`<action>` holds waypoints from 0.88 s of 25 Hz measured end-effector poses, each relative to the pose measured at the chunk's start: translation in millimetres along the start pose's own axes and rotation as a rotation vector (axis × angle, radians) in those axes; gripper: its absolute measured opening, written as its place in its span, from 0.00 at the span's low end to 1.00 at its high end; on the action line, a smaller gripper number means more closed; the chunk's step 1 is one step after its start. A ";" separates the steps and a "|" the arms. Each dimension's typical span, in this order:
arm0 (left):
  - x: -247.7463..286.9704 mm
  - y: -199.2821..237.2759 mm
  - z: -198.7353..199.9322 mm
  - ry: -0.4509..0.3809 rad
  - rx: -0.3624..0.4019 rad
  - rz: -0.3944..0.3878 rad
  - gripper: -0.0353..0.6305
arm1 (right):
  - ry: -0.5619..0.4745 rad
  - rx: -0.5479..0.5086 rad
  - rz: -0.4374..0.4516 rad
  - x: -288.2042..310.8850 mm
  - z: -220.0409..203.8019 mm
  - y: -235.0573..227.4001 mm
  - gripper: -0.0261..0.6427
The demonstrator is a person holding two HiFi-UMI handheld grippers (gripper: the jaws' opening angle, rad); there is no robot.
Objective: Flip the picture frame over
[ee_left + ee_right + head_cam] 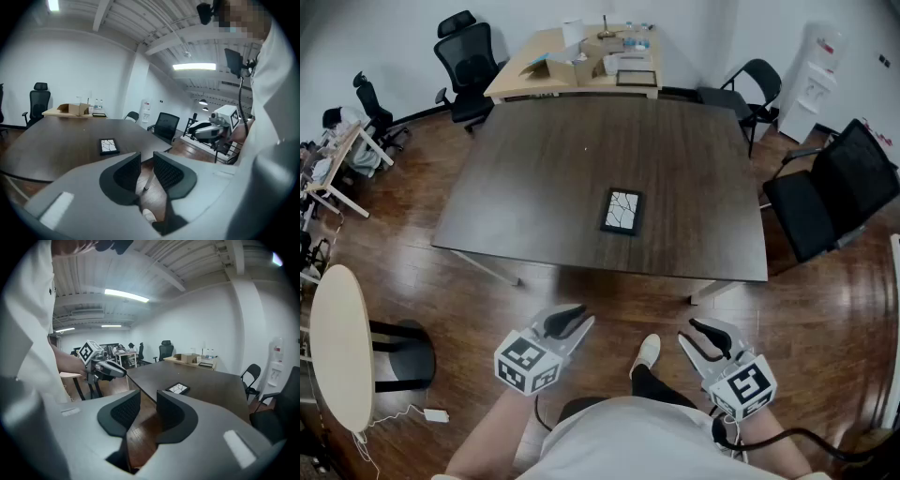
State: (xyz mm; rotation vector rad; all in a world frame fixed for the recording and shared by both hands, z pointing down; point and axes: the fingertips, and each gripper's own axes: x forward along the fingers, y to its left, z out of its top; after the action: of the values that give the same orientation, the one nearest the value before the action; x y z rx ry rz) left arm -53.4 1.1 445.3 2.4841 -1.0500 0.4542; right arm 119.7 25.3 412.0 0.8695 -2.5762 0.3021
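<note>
The picture frame (622,210) lies flat on the dark table (534,187), near its front edge. It has a black border, and a white face with dark branching lines is turned up. It also shows in the left gripper view as the frame (108,146) and in the right gripper view as the frame (177,388). My left gripper (582,317) and right gripper (687,332) hang over the floor, short of the table and well apart from the frame. The left gripper (146,158) and right gripper (148,401) each stand open by a narrow gap with nothing between.
A light wooden table (525,70) with boxes and clutter stands behind the dark one. Black chairs (830,192) stand at the right and an office chair (469,56) at the back left. A round pale table (337,347) is at my left. My shoe (647,352) rests on the wooden floor.
</note>
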 end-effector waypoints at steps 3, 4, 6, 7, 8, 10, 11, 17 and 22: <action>77.0 27.0 21.1 0.012 -0.008 0.010 0.19 | 0.022 0.005 -0.035 3.5 1.7 -54.8 0.20; 101.3 36.4 26.8 0.019 -0.007 0.016 0.19 | 0.028 0.008 -0.045 4.6 2.1 -69.3 0.21; 143.0 54.0 32.8 0.048 -0.001 0.026 0.20 | 0.040 0.019 -0.063 6.2 0.8 -87.4 0.20; 160.6 62.8 32.9 0.066 0.001 0.033 0.20 | 0.049 0.026 -0.071 6.4 -1.0 -92.9 0.20; 177.2 72.2 31.4 0.086 0.002 0.045 0.20 | 0.059 0.034 -0.080 6.2 -2.9 -98.0 0.20; 210.0 93.1 24.5 0.133 0.004 0.081 0.20 | 0.075 0.056 -0.106 4.9 -5.9 -109.8 0.21; 225.7 104.0 18.8 0.161 0.005 0.105 0.20 | 0.082 0.071 -0.121 4.1 -7.3 -115.8 0.20; 287.4 144.6 -15.7 0.295 -0.016 0.208 0.22 | 0.166 0.142 -0.188 10.9 -17.5 -139.3 0.21; 302.8 150.9 -30.2 0.334 -0.017 0.256 0.23 | 0.206 0.155 -0.192 20.7 -11.5 -143.6 0.21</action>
State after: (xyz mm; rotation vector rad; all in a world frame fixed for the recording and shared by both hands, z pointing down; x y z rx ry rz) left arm 32.8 -263.0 640.9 2.1646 -1.2240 0.8973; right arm 196.9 -94.4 442.0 1.0723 -2.2840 0.5112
